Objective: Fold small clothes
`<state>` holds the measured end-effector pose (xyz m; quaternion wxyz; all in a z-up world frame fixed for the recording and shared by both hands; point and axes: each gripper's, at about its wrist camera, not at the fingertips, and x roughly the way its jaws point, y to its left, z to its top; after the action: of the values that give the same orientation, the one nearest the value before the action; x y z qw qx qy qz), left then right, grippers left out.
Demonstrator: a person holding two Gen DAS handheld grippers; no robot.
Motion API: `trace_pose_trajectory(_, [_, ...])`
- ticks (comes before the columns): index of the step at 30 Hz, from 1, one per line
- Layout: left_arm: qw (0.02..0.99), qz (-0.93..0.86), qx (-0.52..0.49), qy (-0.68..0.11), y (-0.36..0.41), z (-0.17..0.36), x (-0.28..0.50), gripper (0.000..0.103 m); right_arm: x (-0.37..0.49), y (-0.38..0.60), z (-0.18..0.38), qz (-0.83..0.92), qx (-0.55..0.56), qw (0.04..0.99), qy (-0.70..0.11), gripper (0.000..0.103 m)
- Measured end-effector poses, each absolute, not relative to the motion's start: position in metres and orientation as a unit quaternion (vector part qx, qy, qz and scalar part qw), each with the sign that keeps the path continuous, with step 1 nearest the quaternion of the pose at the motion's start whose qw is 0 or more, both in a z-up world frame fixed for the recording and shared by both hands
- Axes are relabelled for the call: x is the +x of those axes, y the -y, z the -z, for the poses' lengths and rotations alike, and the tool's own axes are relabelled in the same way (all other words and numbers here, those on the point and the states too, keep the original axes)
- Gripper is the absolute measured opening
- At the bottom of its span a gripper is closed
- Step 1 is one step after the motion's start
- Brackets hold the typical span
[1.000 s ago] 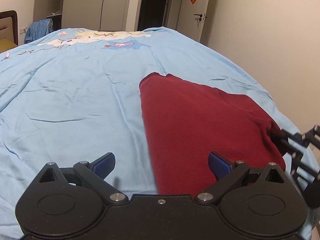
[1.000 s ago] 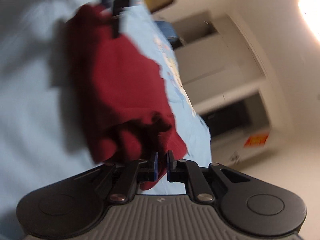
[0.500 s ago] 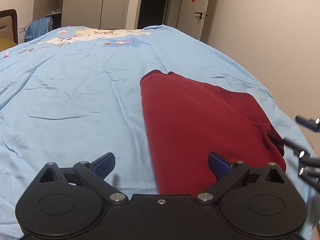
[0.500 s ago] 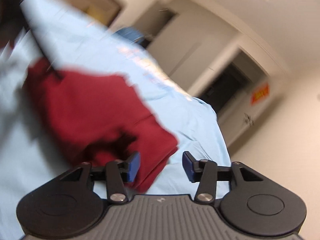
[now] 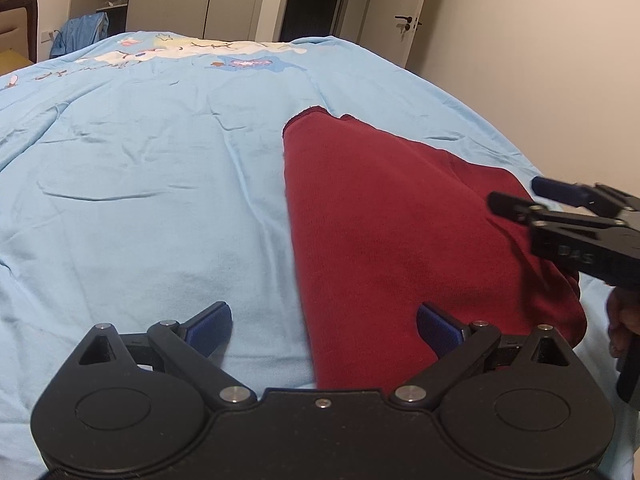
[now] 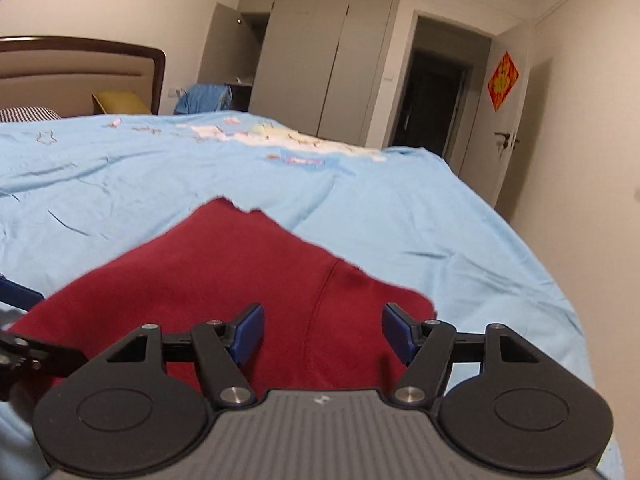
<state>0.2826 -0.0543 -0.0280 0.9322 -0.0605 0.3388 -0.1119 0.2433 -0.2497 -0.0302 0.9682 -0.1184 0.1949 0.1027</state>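
Note:
A dark red garment (image 5: 384,220) lies folded lengthwise on the light blue bedsheet (image 5: 140,184), narrow at its far end and wider near me. My left gripper (image 5: 324,322) is open, straddling the garment's near left edge, nothing between its fingers. In the right wrist view the same red garment (image 6: 240,276) fills the foreground and my right gripper (image 6: 323,330) is open just above its near right part, holding nothing. The right gripper (image 5: 520,198) also shows at the right edge of the left wrist view, over the garment's right side.
The bed's right edge (image 6: 532,264) drops off towards a beige wall. A headboard (image 6: 80,68) and pillows stand at the far left. Wardrobes (image 6: 316,60), a dark doorway (image 6: 432,100) and a door with a red decoration (image 6: 503,80) are beyond the bed.
My right gripper was shut on the garment's right part, then opened and let it go, and it has swung round to face along the bed. The left gripper stayed open and hardly moved.

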Motion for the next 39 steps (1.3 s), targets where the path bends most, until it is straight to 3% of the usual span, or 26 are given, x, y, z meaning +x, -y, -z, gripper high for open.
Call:
trace_pose_trajectory(9, [0.934,0.102,-0.051,-0.338,0.057,0.017,0.282,0.1,0.257,0.243,0.068,-0.074,-0.134,0.97,-0.191,0.08])
trace_pose_trajectory(18, [0.957,0.071,-0.043,-0.278,0.057,-0.014,0.319,0.1,0.263,0.246,0.073,-0.076,-0.113,0.973,-0.188,0.085])
trace_pose_trajectory(25, [0.948,0.05,-0.016,-0.315,0.063,0.02,0.354,0.098,0.263,0.246,0.075,-0.073,-0.11,0.975,-0.181,0.086])
trace_pose_trajectory(35, [0.963,0.035,0.009,-0.266,0.069,0.045,0.344,0.102,0.262,0.243,0.079,-0.062,-0.115,0.976,-0.173,0.091])
trace_pose_trajectory(39, [0.964,0.038,0.001,-0.262,0.068,0.046,0.344,0.102,0.262,0.257,0.069,-0.072,-0.066,0.979,-0.178,0.095])
